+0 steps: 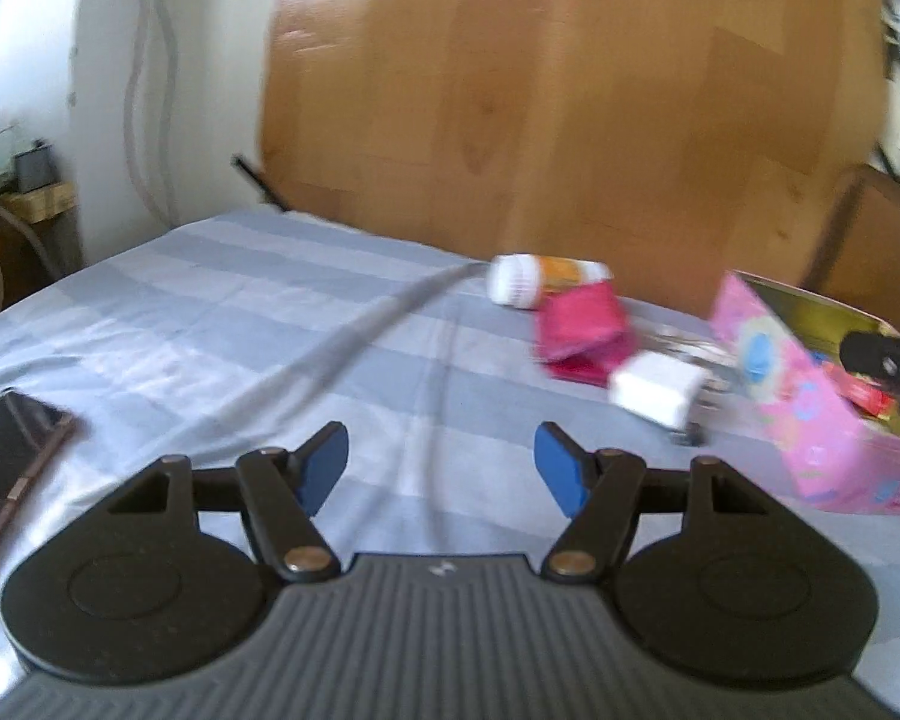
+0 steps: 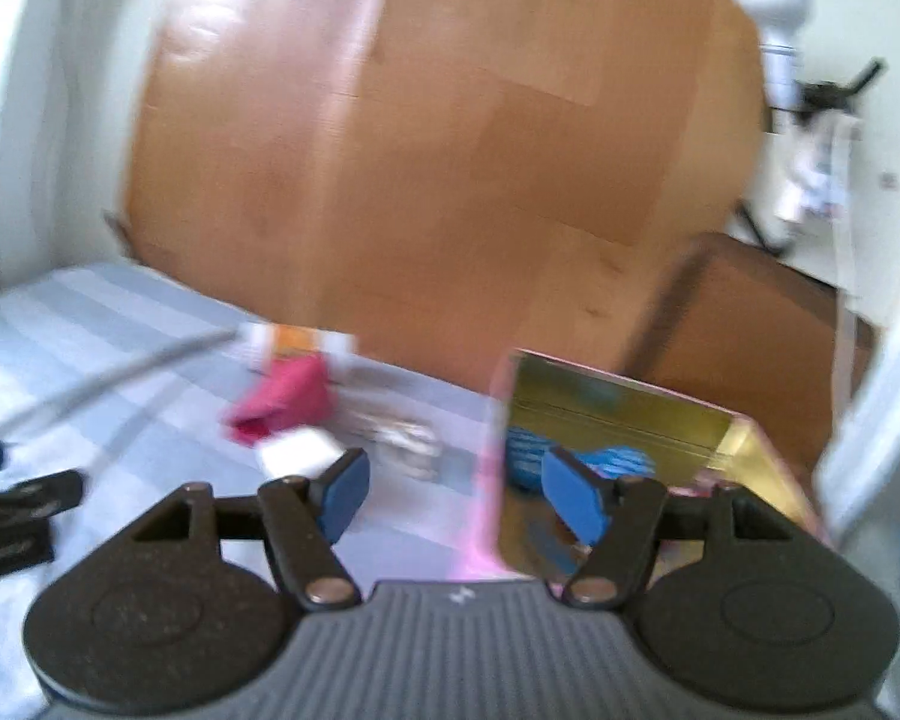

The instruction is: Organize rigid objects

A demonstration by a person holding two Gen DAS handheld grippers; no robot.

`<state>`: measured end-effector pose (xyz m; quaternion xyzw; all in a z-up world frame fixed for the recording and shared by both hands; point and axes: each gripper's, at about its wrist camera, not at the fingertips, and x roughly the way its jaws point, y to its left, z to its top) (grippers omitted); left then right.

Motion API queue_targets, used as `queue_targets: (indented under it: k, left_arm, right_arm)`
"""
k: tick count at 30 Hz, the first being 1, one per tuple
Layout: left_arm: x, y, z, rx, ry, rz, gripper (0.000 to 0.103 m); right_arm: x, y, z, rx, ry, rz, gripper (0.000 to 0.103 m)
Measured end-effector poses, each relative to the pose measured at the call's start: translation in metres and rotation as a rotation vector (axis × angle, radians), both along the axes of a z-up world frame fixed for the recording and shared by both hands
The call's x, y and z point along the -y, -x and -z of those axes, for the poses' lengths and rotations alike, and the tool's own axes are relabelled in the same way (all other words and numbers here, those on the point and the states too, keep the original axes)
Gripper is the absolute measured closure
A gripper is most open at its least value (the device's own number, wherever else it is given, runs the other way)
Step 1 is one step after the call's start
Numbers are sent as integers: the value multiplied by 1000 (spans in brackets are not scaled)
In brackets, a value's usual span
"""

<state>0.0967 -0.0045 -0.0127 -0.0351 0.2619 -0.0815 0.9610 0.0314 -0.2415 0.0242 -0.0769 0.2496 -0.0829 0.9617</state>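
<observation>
Okay, left wrist view: left gripper (image 1: pixel 442 468) sits low centre, jaws apart, nothing between the blue pads. Striped bedsheet (image 1: pixel 210 312) fills mid frame. White bottle (image 1: pixel 519 281) lies on its side upper centre-right, pink pouch (image 1: pixel 582 330) just below it, white charger (image 1: pixel 657 390) lower right of that. Pink box (image 1: pixel 810 420) at right edge.

Right wrist view, blurry: right gripper (image 2: pixel 455 495) also spread, empty, hovering over the box's near wall (image 2: pixel 486 480); gold interior upper right w/ something blue inside.
</observation>
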Motion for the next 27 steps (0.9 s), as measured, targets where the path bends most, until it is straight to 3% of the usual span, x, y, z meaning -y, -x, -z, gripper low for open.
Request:
queue_targets:
  k: [2,6,8,9,11,15,17,18,19,21,23,25,27]
  left_arm:
    - [-20,-9,6,-7,4,-33,33]
    - [-48,-21,21,-14,22,-77,33]
    - [-52,-25,34,-28,5,-88,35]
    - [-56,-30,35,-65,41,-75,35]
    - [-58,-27,32,-18,77,-65,33]
    - [-51,-26,30,-14,51,-31,33]
    - [-53,-23,29,-2,69,-21,33]
    - [-57,-22,30,0,95,-14,33]
    - [-62,-22,30,-4,125,-10,33]
    - [-72,-25,32,-24,194,-9,33]
    - [-80,-28,35,-39,264,1,33]
    - [-86,-25,35,-23,327,39,32]
    - [-86,-20,33,-13,361,123,28]
  right_arm:
    - [-11,-8,9,-13,-80,-126,36]
    - [-39,-48,27,-72,-126,-235,42]
    - [-45,-79,28,-71,-129,-194,42]
    - [-43,-94,28,-64,-138,-164,40]
    - [-35,-134,30,-80,-159,-94,39]
    - [-14,-212,56,-236,-209,-18,36]
    - [-5,-235,75,-309,-270,-48,37]
    - [-2,-238,80,-317,-317,-76,40]
    - [-6,-235,80,-301,-302,-100,45]
    - [-23,-221,78,-322,-260,-277,47]
    - [-46,-188,74,-368,-208,-574,47]
    - [-65,-137,70,-379,-94,-836,46]
    - [-68,-88,67,-406,-30,-971,42]
